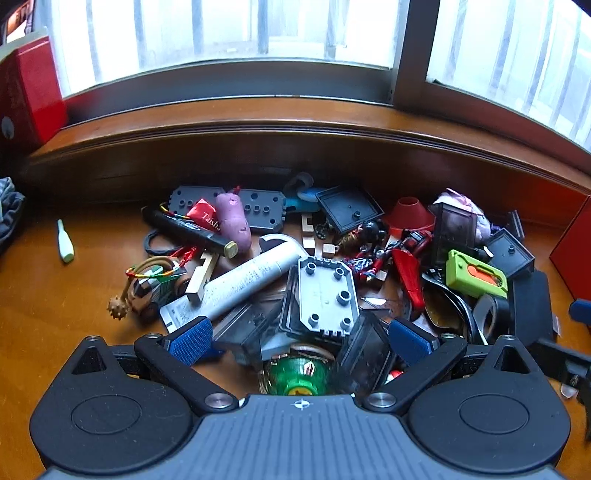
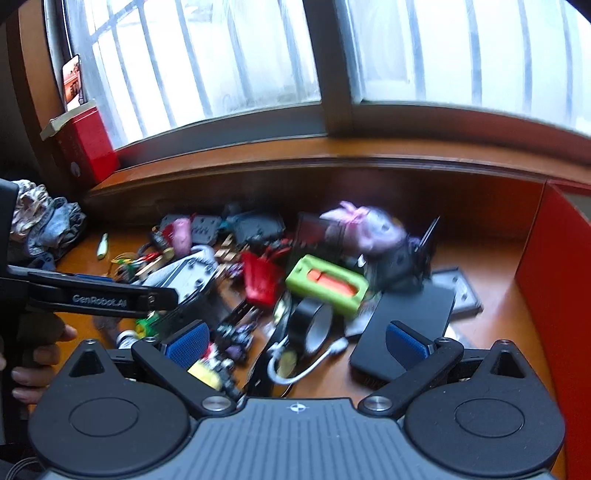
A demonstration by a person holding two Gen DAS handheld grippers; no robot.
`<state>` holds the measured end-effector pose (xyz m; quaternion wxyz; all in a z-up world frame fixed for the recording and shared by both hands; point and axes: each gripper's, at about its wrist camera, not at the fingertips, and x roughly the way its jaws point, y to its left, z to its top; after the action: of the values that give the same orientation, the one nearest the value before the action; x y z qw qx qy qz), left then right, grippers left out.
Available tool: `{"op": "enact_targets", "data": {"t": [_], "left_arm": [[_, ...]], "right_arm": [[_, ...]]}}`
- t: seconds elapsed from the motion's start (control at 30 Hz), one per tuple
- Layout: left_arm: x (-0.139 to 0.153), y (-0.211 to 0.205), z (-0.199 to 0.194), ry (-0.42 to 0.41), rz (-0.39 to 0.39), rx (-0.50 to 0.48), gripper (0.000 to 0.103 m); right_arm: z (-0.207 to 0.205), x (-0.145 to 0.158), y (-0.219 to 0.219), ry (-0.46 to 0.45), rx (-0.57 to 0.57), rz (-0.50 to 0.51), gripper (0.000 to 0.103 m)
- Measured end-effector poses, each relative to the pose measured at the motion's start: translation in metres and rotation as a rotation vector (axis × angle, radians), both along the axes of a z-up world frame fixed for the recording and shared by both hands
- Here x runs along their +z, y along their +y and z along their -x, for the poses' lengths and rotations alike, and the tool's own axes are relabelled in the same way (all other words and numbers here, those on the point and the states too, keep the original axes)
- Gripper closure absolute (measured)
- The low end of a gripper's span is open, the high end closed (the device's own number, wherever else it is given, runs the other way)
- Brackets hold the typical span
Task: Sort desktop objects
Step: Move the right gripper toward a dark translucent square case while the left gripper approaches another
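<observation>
On the counter (image 1: 55,306), I am seeing toys (image 1: 325,295) lying heaped, unsorted; both claws (image 1: 301,341) (image 2: 295,341) are hanging apart, empty.

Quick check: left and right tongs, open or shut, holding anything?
Left tongs: open, holding nothing, above the grey studded plate.
Right tongs: open, holding nothing, above the black tape roll.

Daylight floods through my window (image 1: 229,33), blown out white — the bench (image 1: 55,306) below sits dimmer. Right view is motion-blurred; fisheye bends the edges.
</observation>
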<state>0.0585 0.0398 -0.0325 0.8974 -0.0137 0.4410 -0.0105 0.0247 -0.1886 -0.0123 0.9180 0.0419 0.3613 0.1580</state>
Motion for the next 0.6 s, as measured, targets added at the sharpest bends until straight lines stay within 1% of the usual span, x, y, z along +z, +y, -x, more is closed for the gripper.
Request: {"op": "enact_targets", "data": {"t": [0.17,0.3,0.43,0.6], "left_arm": [[-0.003,0.0,-0.013,-0.002,-0.005,-0.009,0.0],[-0.005,0.002,-0.02,-0.006,-0.008,-0.006,0.0],[-0.008,0.006,-0.028,-0.003,-0.003,0.004,0.0],[-0.006,0.004,-0.046,-0.008,-0.02,0.023,0.0]], "right_arm": [[-0.02,0.003,-0.003,-0.024,-0.028,0.014,0.001],[-0.048,0.004,0.001,-0.017,-0.029,-0.016,0.001],[-0.078,-0.002,0.016,0.007,-0.035,-0.042,0.001],[-0.104,-0.014,0.036,0.009,-0.042,0.007,0.001]]}}
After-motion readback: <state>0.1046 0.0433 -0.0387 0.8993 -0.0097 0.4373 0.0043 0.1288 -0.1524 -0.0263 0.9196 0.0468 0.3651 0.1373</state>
